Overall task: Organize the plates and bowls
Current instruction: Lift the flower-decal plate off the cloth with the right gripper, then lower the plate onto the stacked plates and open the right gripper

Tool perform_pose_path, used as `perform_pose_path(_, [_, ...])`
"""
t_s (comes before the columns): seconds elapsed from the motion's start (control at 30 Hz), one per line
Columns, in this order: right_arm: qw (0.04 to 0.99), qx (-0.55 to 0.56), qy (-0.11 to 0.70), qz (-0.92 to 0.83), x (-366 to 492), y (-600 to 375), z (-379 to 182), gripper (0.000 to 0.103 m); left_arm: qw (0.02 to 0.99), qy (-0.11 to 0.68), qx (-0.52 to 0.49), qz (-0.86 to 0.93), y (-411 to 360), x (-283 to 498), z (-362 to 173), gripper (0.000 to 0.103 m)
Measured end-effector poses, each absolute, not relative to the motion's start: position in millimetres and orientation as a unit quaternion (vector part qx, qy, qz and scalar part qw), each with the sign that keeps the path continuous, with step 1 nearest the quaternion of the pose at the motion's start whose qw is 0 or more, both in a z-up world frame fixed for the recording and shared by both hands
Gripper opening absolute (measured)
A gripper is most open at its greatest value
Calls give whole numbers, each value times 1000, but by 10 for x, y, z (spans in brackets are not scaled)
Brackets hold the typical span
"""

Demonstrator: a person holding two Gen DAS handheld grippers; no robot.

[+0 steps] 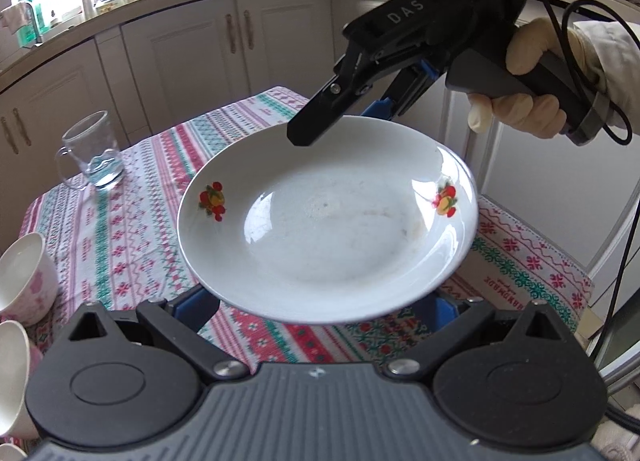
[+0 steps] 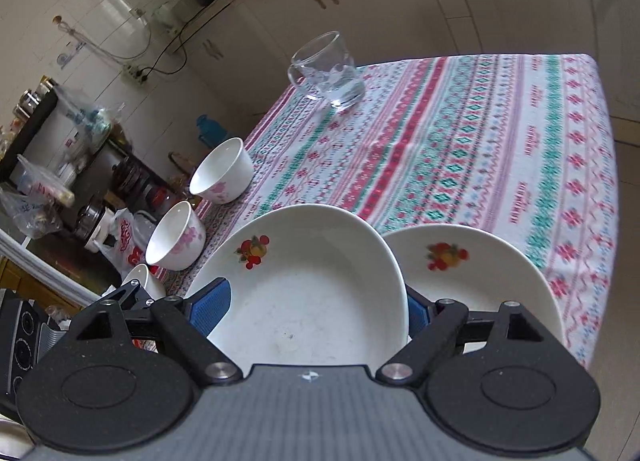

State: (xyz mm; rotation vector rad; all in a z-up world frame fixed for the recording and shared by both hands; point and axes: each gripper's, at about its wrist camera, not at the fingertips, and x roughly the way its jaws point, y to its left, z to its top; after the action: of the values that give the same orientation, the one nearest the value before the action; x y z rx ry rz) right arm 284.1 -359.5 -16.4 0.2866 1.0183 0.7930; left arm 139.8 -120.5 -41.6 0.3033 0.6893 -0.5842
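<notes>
Holds lifted plate (image 2: 312,281) clamped in right gripper (image 2: 314,309), just left of second plate (image 2: 460,261); likely needs rightward shift to stack. Cannot tell left gripper (image 1: 320,303) grip.

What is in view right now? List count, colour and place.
Held plate: one, white with fruit prints, above the tablecloth.
Second plate: one, same pattern, on the tablecloth.
Bowls: three, white with pink flowers, along the tablecloth's edge.
Glass mug: one, clear, far on the tablecloth.
Tablecloth: one, red-green-white, spread under everything.
Left gripper: one, black, blue pads, gripping the held plate.
Right gripper: one, same colours, gripping its opposite rim.
Gloved hand: one, pale, on the right gripper's handle.
</notes>
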Motion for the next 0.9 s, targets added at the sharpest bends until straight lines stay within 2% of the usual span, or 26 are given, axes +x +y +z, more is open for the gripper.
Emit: perform_pose_path(0.9, [811, 160, 471, 309, 2714, -4124, -287, 91, 866, 345, 156, -327, -1566, 1656, -520, 101])
